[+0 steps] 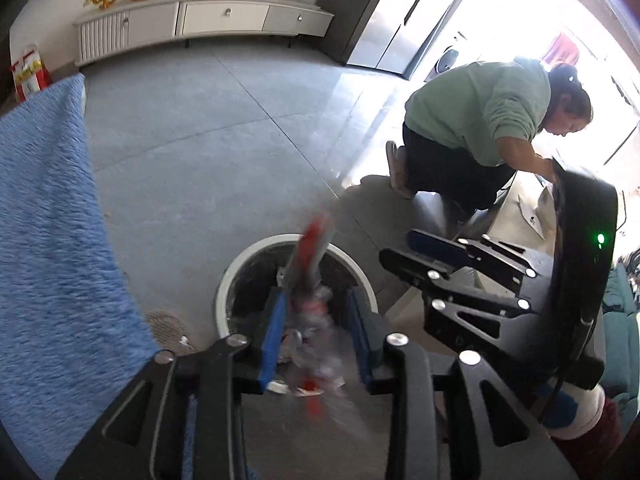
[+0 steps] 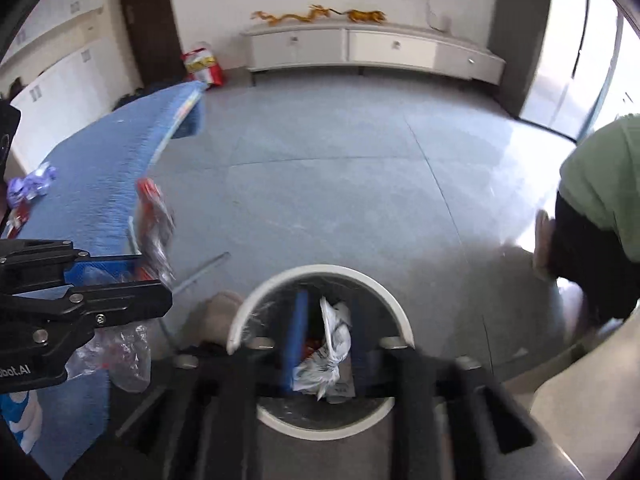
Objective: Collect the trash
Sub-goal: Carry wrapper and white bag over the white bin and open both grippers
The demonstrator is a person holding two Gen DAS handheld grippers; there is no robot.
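A round white-rimmed bin [image 1: 240,264] with a dark liner stands on the grey floor, right under both grippers. My left gripper [image 1: 316,336] points down over it. A blurred red and clear plastic wrapper [image 1: 312,280] hangs between its blue pads, which stand a little apart from it. In the right wrist view, my right gripper [image 2: 328,344] hovers over the bin [image 2: 384,292]. Crumpled white paper [image 2: 332,352] sits loosely between its pads. The left gripper [image 2: 154,276] shows at the left there with the wrapper [image 2: 154,220]. The right gripper [image 1: 398,247] shows at the right in the left wrist view.
A blue cloth surface [image 2: 100,184] lies left of the bin, with a purple wrapper [image 2: 32,182] on it. A person in a green top [image 1: 480,108] kneels on the floor to the right. A low white cabinet [image 2: 360,48] and a red bag [image 2: 204,64] stand at the far wall.
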